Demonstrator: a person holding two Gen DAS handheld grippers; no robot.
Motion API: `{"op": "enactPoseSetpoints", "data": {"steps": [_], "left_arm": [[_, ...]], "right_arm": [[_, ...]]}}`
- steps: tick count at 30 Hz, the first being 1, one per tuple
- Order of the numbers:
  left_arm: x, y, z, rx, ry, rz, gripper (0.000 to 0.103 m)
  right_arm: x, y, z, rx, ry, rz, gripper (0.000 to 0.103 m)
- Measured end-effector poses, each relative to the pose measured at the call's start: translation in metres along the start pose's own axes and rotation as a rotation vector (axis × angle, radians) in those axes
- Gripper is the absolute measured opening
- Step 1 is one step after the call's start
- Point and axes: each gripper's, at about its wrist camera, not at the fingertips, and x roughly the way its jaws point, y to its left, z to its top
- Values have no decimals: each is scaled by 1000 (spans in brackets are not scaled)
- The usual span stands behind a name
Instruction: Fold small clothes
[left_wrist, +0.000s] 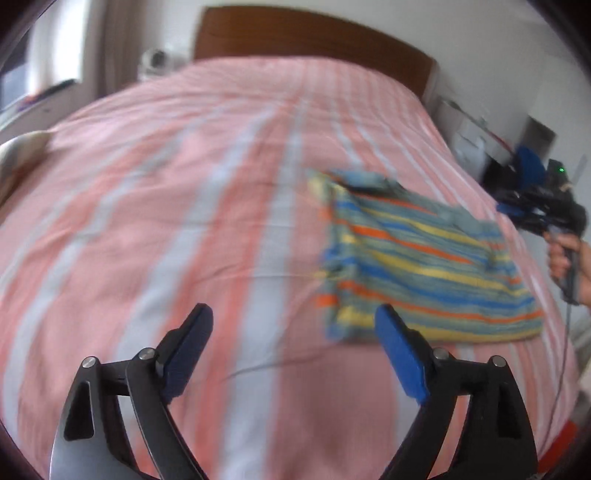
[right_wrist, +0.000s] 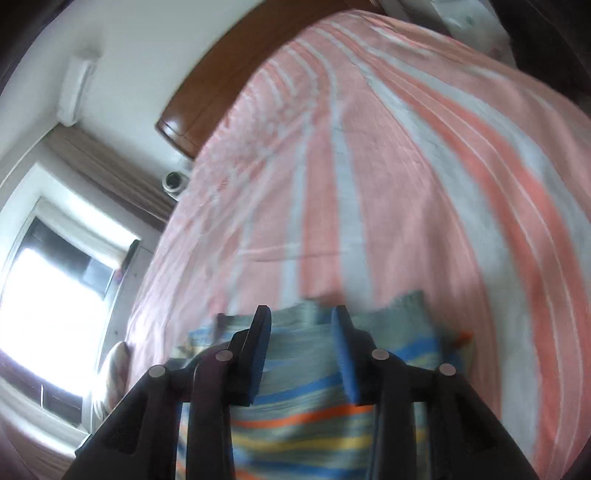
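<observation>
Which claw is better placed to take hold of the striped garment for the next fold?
Right, probably. The right claw hangs open directly over the striped garment. The left claw, also open, sits over the bedspread, beside the garment's corner.

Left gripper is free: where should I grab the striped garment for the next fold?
Judging by how it lies, take the striped garment at its near-left corner, the corner closest to the left gripper. Come in low from the left over the bedspread: the cloth lies flat, its left edge bare, and the jaws already stand open there.
</observation>
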Motion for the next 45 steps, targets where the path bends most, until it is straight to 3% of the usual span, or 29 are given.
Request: {"op": "enactPoseSetpoints", "data": {"steps": [4, 8, 11, 15, 16, 17, 21, 24, 25, 27, 29, 31, 34, 37, 40, 41, 43, 44, 45], "left_arm": [[11, 22, -19, -99, -40, 1, 90], [12, 38, -31, -141, -67, -65, 90], [20, 40, -28, -169, -73, -111, 90], [24, 37, -26, -167, -68, -113, 92], [25, 36, -26, -164, -66, -109, 92], [25, 36, -26, -163, -66, -108, 92], [25, 37, -27, -169, -69, -113, 92], [26, 35, -27, -164, -67, -107, 92], [26, 35, -27, -164, -66, -107, 92], [27, 35, -27, -165, -66, -107, 93], [28, 34, -27, -163, -64, -104, 93], [29, 33, -26, -159, -61, -100, 94], [30, 32, -27, -155, -60, -94, 94], [30, 33, -27, -161, -61, -101, 94], [30, 33, -27, -160, -59, -101, 94], [30, 33, -27, -160, -59, -104, 94], [30, 33, -27, -164, -58, -109, 95], [30, 34, -27, -165, -57, -112, 95], [31, 34, -26, -165, -56, -113, 95]], "right_arm": [[46, 76, -29, -243, 295, -18, 43], [93, 116, -37, -441, 336, -174, 43], [117, 115, -25, -386, 420, -189, 45], [132, 118, -29, -357, 512, -284, 45], [137, 120, -31, -344, 523, -306, 32], [137, 119, -32, -341, 516, -331, 4], [134, 136, -23, -399, 380, -345, 2], [138, 137, -14, -436, 272, -403, 2], [143, 132, -16, -430, 275, -405, 3], [158, 118, -22, -381, 376, -409, 5], [149, 125, -20, -397, 341, -414, 16], [134, 144, -15, -406, 283, -344, 26], [141, 183, -18, -417, 321, -218, 49], [170, 210, -32, -465, 405, -217, 49], [199, 221, -40, -412, 435, -191, 46], [206, 223, -40, -399, 422, -202, 39], [221, 222, -44, -452, 406, -383, 39], [226, 224, -47, -494, 405, -443, 40], [230, 224, -51, -513, 422, -450, 40]]}}
